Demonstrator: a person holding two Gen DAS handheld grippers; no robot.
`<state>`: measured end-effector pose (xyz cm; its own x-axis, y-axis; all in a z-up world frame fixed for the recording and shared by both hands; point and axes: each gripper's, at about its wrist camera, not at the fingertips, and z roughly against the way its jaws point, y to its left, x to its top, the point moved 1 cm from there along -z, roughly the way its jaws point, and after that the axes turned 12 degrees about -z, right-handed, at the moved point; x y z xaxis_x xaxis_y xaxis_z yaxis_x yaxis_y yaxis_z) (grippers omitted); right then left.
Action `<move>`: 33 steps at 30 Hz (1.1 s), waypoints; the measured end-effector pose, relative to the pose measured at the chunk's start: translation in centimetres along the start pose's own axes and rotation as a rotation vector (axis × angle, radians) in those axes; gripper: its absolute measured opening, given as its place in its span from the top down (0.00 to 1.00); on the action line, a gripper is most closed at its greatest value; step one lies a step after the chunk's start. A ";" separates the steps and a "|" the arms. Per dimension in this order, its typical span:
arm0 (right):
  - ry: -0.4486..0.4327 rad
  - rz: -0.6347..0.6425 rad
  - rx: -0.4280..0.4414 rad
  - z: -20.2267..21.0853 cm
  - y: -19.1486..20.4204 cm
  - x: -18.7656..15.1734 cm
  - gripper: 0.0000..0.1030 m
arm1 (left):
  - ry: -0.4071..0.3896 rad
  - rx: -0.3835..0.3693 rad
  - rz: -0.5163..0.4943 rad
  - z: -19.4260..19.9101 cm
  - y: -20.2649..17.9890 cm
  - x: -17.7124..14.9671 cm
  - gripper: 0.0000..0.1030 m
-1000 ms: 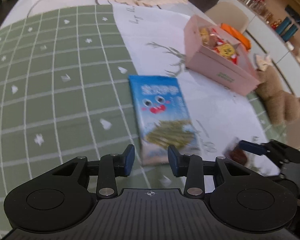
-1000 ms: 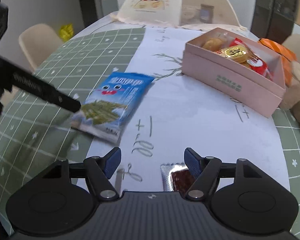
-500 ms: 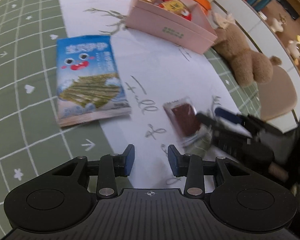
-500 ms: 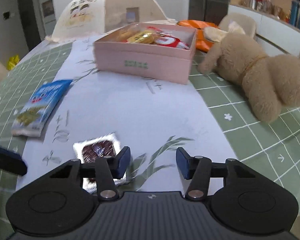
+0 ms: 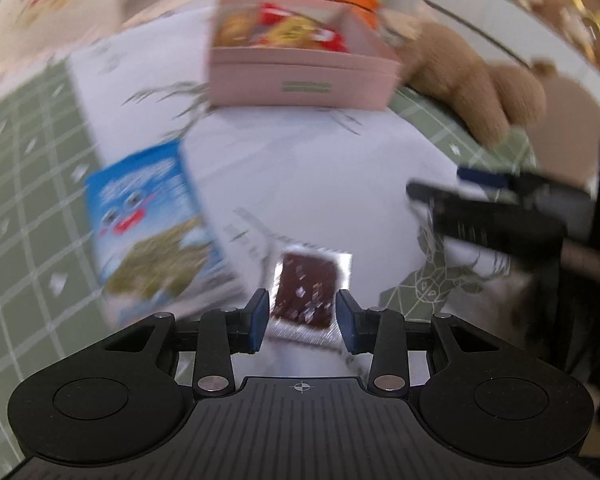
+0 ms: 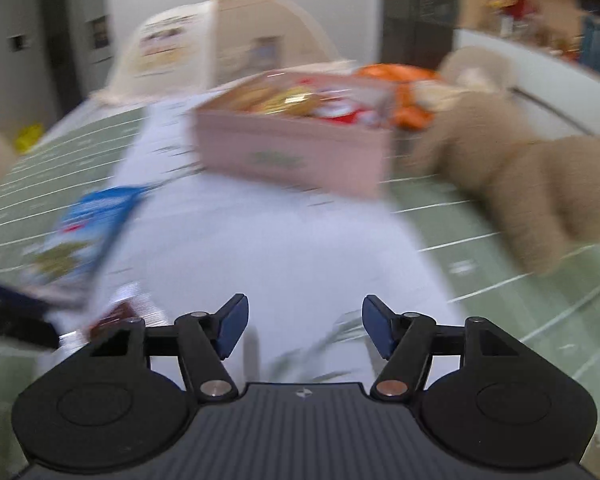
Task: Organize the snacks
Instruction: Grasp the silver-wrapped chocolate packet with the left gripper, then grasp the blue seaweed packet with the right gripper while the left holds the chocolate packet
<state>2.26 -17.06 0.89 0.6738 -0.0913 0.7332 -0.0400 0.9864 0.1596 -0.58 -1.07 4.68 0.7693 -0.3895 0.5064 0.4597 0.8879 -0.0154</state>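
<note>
While the left tongs (image 5: 303, 316) stand apart astride the flat brown snack packet (image 5: 306, 294) at 6 o'clock on the surface (image 5: 320, 184), pads not pressing, they risk skidding off its foil; right tongs (image 6: 303, 330) are empty, opening.

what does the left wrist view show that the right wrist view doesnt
Only the left wrist view: the left gripper open around the brown snack packet, plus the deer print. Only the right wrist view: the right gripper, jaws opening on nothing, and a yellow bag. Both: pink box, blue packet, teddy bear.
</note>
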 end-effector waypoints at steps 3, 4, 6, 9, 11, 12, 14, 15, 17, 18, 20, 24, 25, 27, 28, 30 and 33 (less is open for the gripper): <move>-0.011 -0.043 -0.067 -1.1 -2.0 0.2 0.34 | 0.047 0.008 -0.083 -1.7 -1.6 0.5 0.59; -0.017 -0.067 -0.074 -1.5 -2.6 0.0 0.28 | 0.043 0.016 -0.102 -1.8 -2.0 0.4 0.58; -0.037 -0.117 -0.063 -1.8 -3.2 -0.1 0.21 | 0.050 0.005 -0.131 -2.0 -2.6 0.6 0.51; -0.029 -0.095 -0.073 -1.9 -2.8 -0.2 0.18 | 0.056 -0.029 -0.125 -2.2 -2.7 0.8 0.39; -0.023 -0.083 -0.074 -2.2 -2.6 -0.1 0.14 | 0.056 -0.055 -0.096 -2.4 -2.4 1.0 0.37; -0.022 -0.085 -0.072 -2.3 -2.7 -0.1 0.14 | 0.056 -0.063 -0.080 -2.4 -2.2 1.1 0.37; -0.019 -0.086 -0.067 -2.3 -2.7 -0.1 0.12 | 0.057 -0.071 -0.061 -2.5 -1.9 1.3 0.38; -0.018 -0.084 -0.066 -2.3 -2.7 -0.1 0.12 | 0.058 -0.071 -0.056 -2.5 -1.8 1.4 0.40; -0.016 -0.082 -0.064 -2.4 -2.7 0.0 0.11 | 0.056 -0.070 -0.043 -2.3 -1.5 1.5 0.42; -0.015 -0.081 -0.062 -2.4 -2.7 0.0 0.11 | 0.049 -0.068 -0.035 -2.1 -1.3 1.5 0.43; -0.014 -0.080 -0.061 -2.4 -2.6 0.0 0.10 | 0.037 -0.057 -0.021 -1.6 -0.9 1.6 0.43; -0.010 -0.076 -0.056 -2.5 -2.6 0.1 0.08 | 0.064 -0.035 -0.013 -1.8 0.2 1.4 0.49; -0.008 -0.074 -0.055 -2.6 -2.6 0.1 0.07 | 0.075 -0.032 -0.015 -2.1 0.3 1.3 0.50; -0.006 -0.072 -0.053 -2.7 -2.5 0.1 0.06 | 0.089 -0.040 -0.017 -2.6 0.4 1.2 0.52; -0.006 -0.072 -0.052 -2.7 -2.6 0.1 0.06 | 0.082 -0.037 -0.024 -2.7 0.2 1.1 0.52; -0.006 -0.072 -0.053 -2.7 -2.5 0.1 0.06 | 0.074 -0.033 -0.042 -2.8 -0.1 1.1 0.53; -0.006 -0.073 -0.053 -2.7 -2.5 0.1 0.06 | 0.063 -0.023 -0.072 -3.0 -0.5 1.3 0.52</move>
<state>4.37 -19.16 -1.22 0.6687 -0.1641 0.7252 0.0487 0.9829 0.1775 1.51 -2.78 2.76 0.7603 -0.4671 0.4514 0.5242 0.8516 -0.0015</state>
